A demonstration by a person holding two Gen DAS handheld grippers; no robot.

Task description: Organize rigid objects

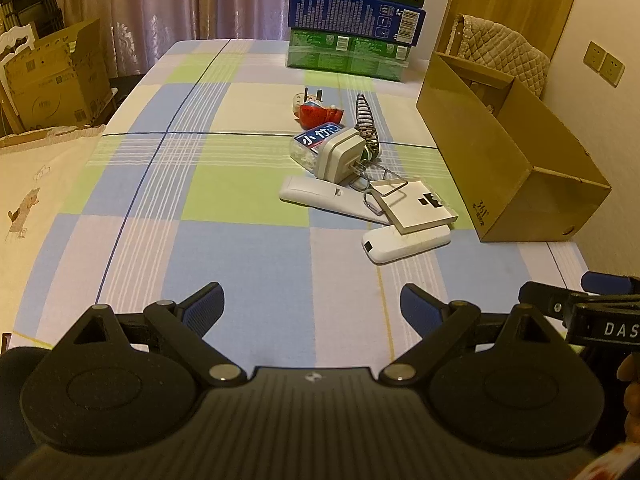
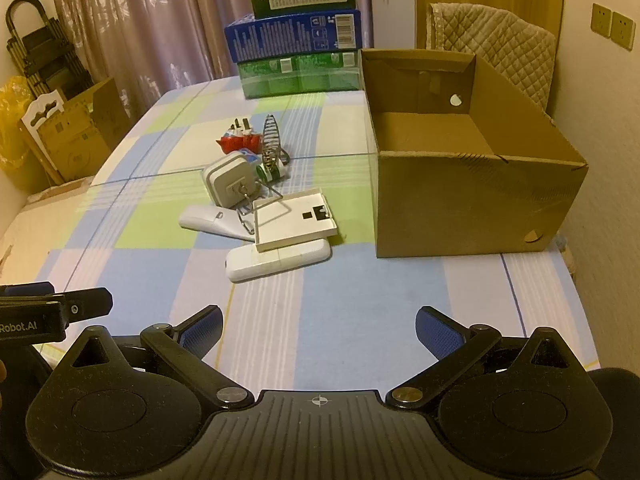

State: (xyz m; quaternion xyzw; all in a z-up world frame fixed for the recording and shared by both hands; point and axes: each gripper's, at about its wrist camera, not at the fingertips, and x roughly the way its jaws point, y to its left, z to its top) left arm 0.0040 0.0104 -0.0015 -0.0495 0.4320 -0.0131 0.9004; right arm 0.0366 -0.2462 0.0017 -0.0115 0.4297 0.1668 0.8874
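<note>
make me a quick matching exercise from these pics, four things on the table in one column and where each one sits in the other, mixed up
Things:
1. cardboard box
2. flat white square plate
3. white adapter
4. blue carton

Places:
A. in the stack at the table's far end, on a green carton
B. on the right side of the table, open and empty
C. resting partly on two white remotes
D. in the middle of the pile, prongs towards the cameras

Pairs: 1-B, 2-C, 3-D, 4-A
</note>
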